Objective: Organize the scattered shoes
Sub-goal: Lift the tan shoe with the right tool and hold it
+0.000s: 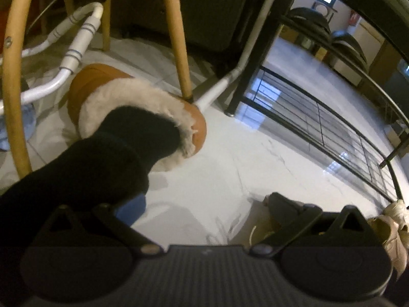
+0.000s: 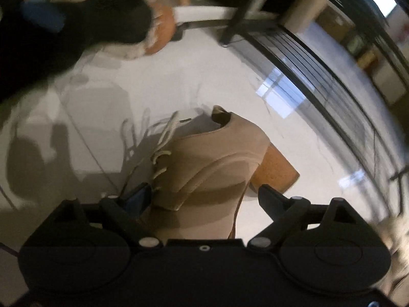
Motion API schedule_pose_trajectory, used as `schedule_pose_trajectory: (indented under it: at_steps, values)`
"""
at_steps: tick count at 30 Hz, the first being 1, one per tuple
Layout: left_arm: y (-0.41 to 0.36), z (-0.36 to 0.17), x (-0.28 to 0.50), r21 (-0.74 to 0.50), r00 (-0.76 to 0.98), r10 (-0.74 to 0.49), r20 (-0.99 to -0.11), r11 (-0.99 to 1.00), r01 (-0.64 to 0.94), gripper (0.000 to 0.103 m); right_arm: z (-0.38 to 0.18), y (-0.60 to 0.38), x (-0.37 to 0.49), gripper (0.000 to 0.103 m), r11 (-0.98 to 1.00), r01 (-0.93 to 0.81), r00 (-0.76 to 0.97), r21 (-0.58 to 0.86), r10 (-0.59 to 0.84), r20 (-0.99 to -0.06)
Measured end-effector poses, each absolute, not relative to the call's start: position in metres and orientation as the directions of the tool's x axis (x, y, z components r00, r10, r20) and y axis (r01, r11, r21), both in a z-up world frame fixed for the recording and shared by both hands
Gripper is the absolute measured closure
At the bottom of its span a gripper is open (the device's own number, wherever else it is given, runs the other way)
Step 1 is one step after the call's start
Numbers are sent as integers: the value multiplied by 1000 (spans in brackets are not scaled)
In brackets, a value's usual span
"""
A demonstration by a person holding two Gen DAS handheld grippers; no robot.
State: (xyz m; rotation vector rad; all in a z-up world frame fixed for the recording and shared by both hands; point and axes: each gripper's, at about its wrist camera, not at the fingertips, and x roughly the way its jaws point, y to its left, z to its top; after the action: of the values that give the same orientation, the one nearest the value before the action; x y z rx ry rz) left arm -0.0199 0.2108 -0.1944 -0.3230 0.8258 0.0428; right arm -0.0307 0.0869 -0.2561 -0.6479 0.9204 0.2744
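Note:
A beige lace-up heeled boot (image 2: 212,163) lies between the fingers of my right gripper (image 2: 204,194), toe toward the camera and brown block heel to the right. The jaws stand wide: the left finger (image 2: 138,194) sits at the laces, and a strip of floor shows between the right finger (image 2: 271,194) and the sole. My left gripper (image 1: 204,208) is open over bare white floor with nothing between its fingers. Pale beige shoes (image 1: 393,230) lie on the floor at the lower right, near the end of the black wire shoe rack (image 1: 332,128).
A person's leg in a black sock wears a brown fur-lined slipper (image 1: 143,112) at left, also blurred in the right wrist view as the slipper (image 2: 163,30). Wooden chair legs (image 1: 176,38) and a white metal frame (image 1: 76,51) crowd the far left. Dark shoes (image 1: 314,23) sit on the rack.

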Motion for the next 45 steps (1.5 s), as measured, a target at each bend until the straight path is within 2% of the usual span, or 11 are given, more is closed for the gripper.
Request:
schedule_pose_trajectory:
  at_steps: [5,11,13,18,22,29,33,36,39,40,45]
  values:
    - [212,-196,-19,-270,682,-87,-726,948,-167,1,-268,91,-35,24,730,-484,590,-482,-135,-796]
    - [213,-196,-20,-289,689,-96,-718,942,-170,1,-249,55,-32,40,869,-381,632,-317,-5,-775]
    - [214,-195,-21,-295,693,-97,-715,940,-173,1,-238,32,-32,41,942,-276,658,-191,40,-752]
    - [213,-195,-20,-297,695,-97,-713,939,-174,1,-232,-56,-37,41,920,44,792,389,205,-575]
    - [208,-197,-20,-269,688,-85,-721,949,-165,1,-258,-99,-57,42,801,213,797,559,189,-574]
    - [207,-198,-20,-285,681,-104,-725,946,-158,1,-280,-110,-93,39,779,294,770,554,150,-620]
    - [204,-198,-22,-282,678,-108,-727,947,-151,1,-261,-103,-85,8,864,282,764,418,62,-642]
    - [203,-199,-22,-281,674,-111,-730,948,-148,1,-245,-89,-72,3,919,278,761,279,-33,-648]
    - [201,-199,-22,-266,667,-106,-738,953,-143,1,-251,-76,-50,7,950,257,703,176,-59,-709]
    - [202,-199,-22,-269,667,-108,-737,952,-144,1,-253,-72,-42,24,958,248,683,142,-69,-727]
    - [205,-198,-24,-299,681,-113,-724,940,-162,1,-255,-60,-19,38,969,223,656,103,-71,-751]
